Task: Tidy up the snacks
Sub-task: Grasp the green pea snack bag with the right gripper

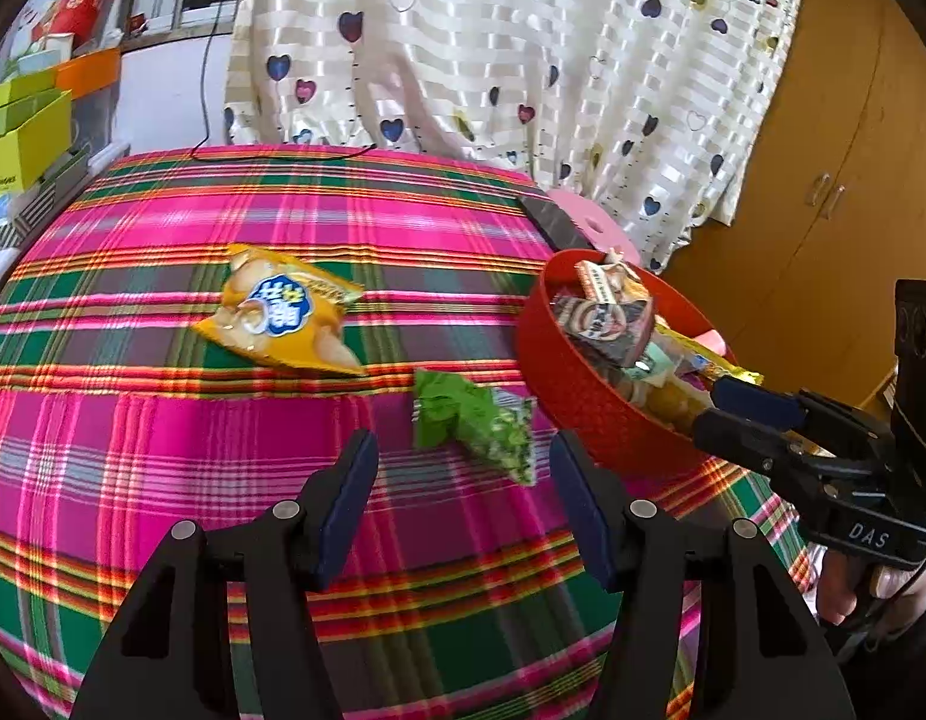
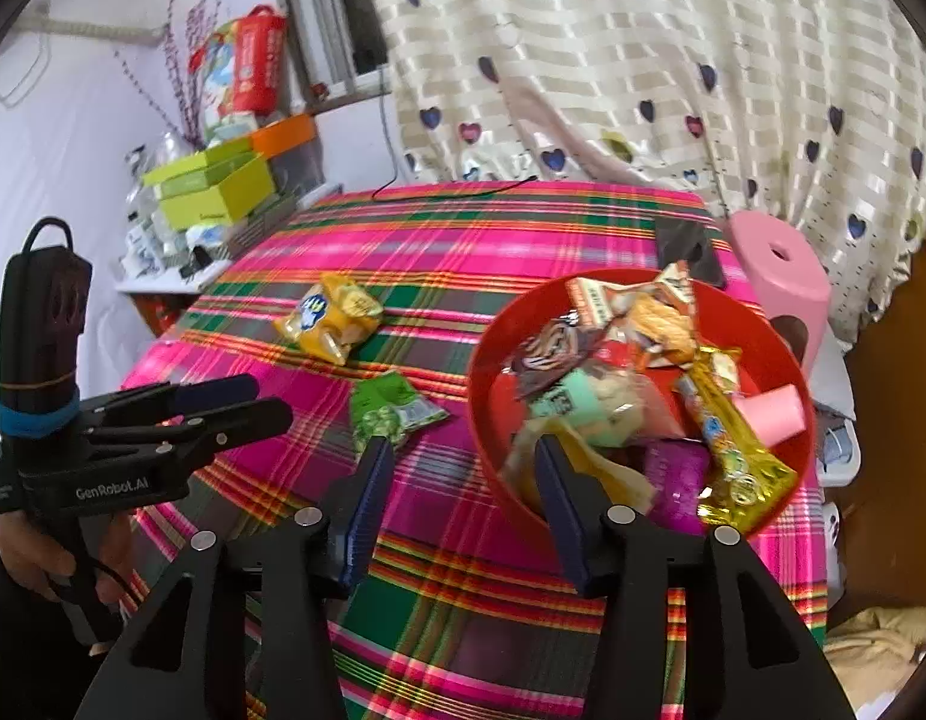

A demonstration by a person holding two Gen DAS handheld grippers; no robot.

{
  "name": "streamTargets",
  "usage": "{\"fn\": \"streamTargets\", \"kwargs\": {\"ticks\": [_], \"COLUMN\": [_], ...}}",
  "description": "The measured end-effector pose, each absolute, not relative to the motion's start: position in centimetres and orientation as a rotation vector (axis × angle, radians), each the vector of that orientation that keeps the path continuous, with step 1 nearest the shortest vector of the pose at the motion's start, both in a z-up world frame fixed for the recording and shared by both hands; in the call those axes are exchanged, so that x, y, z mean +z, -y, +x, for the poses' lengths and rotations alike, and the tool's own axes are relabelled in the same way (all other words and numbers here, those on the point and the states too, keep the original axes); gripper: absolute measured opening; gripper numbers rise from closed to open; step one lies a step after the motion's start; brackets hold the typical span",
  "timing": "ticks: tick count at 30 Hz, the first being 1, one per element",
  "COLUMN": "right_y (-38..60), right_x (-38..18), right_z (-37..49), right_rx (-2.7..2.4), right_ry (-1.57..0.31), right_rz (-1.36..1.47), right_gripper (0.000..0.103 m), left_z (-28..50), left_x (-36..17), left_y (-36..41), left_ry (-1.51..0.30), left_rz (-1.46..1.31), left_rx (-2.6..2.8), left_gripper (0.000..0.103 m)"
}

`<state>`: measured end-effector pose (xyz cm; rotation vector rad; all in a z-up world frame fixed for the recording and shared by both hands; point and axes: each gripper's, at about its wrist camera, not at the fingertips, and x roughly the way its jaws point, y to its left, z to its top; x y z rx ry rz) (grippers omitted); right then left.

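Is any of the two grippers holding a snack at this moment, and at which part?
Nothing is held. The left gripper stands open above the cloth, just short of the green packet. The right gripper is open over the red bowl's near rim, empty.

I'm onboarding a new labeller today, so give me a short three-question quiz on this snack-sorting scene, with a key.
1. True or false: the green snack packet already lies inside the red bowl.
2. How many snack packets lie loose on the plaid tablecloth?
3. Which is nearer the left gripper: (a) the green packet, (b) the yellow chip bag?

Key:
1. False, it lies on the cloth beside the bowl.
2. Two.
3. (a).
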<state>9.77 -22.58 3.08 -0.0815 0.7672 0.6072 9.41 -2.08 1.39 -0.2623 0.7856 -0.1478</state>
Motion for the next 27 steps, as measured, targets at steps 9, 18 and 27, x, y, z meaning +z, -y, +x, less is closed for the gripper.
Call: {"fn": "streamTargets", "kwargs": {"ticks": [9, 18, 27], "right_y": [19.0, 14.0, 9.7], "right_x": [2.2, 0.3, -2.7], "right_z": [10.4, 12.0, 14.0], "right_rx": [0.675, 0.748, 0.756], "right_ry": [-0.789, -0.821, -0.889], "right_rz": [-0.171, -0.344, -0.541], "right_gripper": [0.053, 0.057, 0.057], "left_z": [8.9, 8.3, 7.9], "left_x": [0.5, 0.1, -0.6], "left_y": [-0.7, -2.9, -5.1], "left_ry": [-0.794, -0.788, -0.787], "left_rz": [-0.305, -0.336, -0.375], "left_rx": [-0.102, -0.076, -0.05], "left_gripper": [0.061, 0.061, 0.061]}}
